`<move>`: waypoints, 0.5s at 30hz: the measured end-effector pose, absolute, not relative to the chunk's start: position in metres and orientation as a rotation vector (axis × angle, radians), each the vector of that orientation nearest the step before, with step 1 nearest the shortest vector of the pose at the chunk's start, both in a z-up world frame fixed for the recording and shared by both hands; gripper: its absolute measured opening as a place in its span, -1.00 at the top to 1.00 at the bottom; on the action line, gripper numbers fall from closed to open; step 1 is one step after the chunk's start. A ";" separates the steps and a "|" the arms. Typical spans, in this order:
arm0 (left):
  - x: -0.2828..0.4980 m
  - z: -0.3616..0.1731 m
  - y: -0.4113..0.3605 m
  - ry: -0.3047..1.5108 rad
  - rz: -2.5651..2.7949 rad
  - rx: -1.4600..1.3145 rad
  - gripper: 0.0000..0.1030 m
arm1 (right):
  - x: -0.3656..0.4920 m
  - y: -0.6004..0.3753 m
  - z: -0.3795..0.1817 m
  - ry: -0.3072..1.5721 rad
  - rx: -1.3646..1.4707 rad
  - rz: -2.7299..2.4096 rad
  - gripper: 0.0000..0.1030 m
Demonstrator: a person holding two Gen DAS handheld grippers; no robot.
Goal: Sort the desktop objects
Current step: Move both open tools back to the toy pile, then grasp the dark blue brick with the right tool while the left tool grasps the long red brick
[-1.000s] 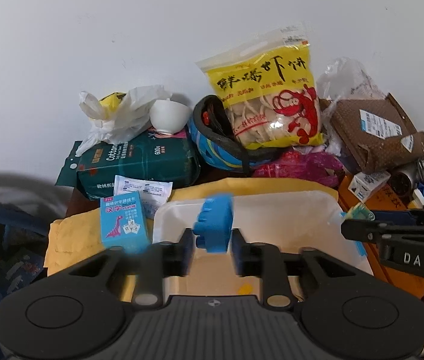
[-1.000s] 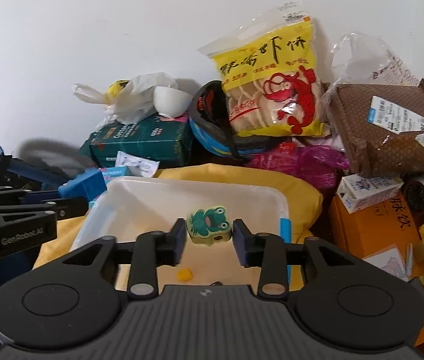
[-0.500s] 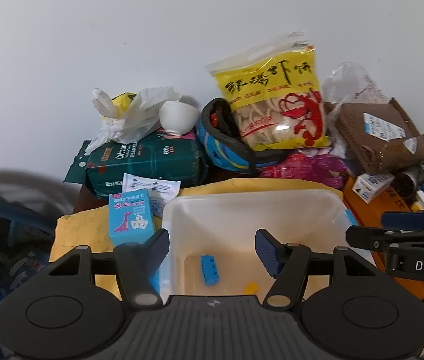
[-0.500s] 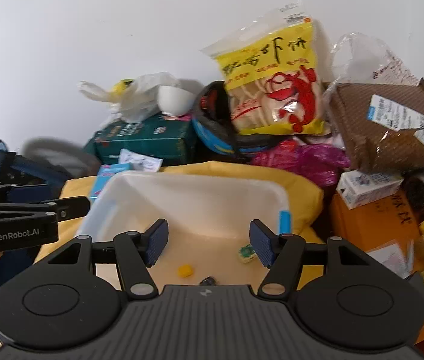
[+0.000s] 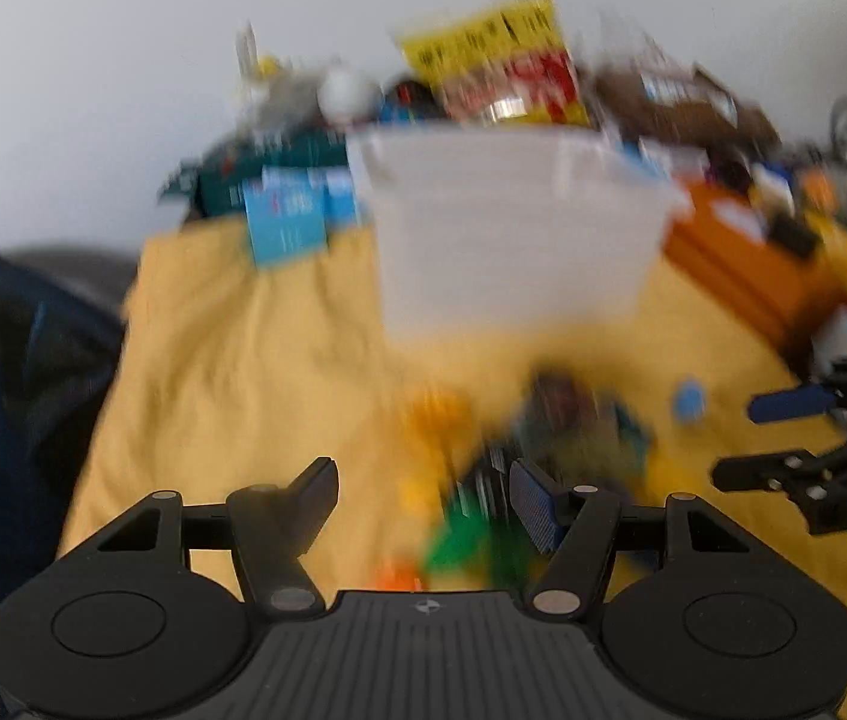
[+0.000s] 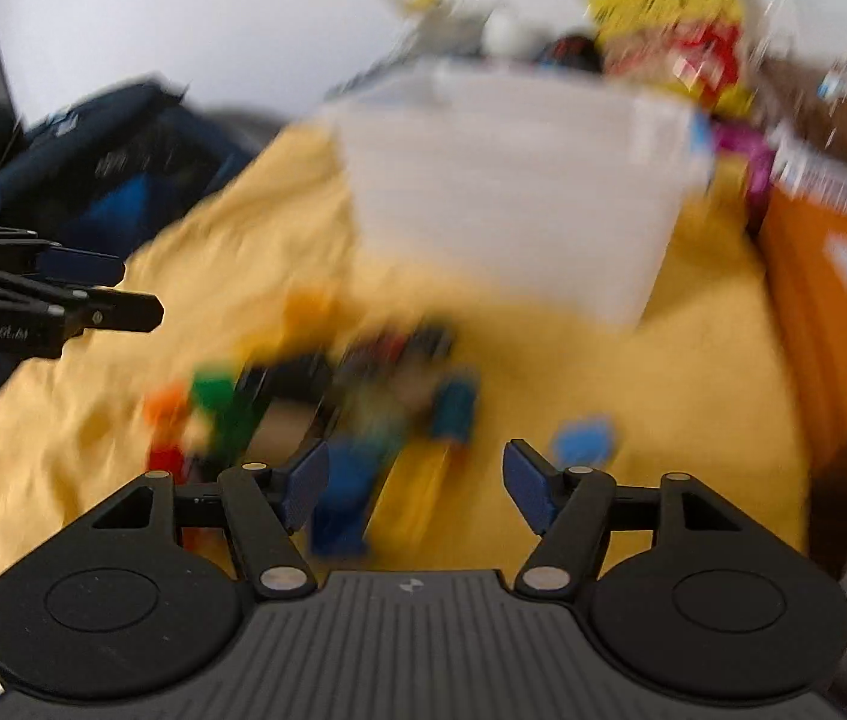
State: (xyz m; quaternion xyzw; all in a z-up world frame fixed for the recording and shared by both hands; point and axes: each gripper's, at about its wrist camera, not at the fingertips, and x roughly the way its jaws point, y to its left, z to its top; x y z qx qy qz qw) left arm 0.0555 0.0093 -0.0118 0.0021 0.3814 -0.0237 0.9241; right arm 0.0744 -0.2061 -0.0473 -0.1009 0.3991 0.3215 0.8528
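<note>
Hovering: left gripper (image 5: 423,501) and right gripper (image 6: 414,489), jaws apart, empty; blurred pile of small coloured toys (image 6: 363,402) just ahead on yellow cloth (image 6: 663,396), nearer than white plastic bin (image 6: 513,192).

One white plastic bin (image 5: 513,228) at centre. One yellow cloth (image 5: 255,360) beneath it. One yellow snack bag (image 5: 501,66) at far centre. One orange box (image 5: 747,264) at right. One light-blue carton (image 5: 285,228) left of the bin. Two claws, left (image 5: 423,495) and right (image 6: 414,483). The small toys (image 6: 363,396) nearby are too blurred to count.
</note>
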 end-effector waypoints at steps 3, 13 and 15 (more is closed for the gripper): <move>0.038 -0.032 0.001 0.845 -0.074 -0.036 -0.30 | 0.063 -0.196 -0.061 0.857 -0.237 0.703 -0.13; 0.027 -0.067 -0.023 0.925 -0.094 -0.054 -0.30 | 0.064 -0.185 -0.084 0.893 -0.269 0.688 0.14; 0.029 -0.072 -0.024 0.935 -0.076 -0.075 -0.30 | 0.067 -0.183 -0.086 0.895 -0.277 0.688 0.14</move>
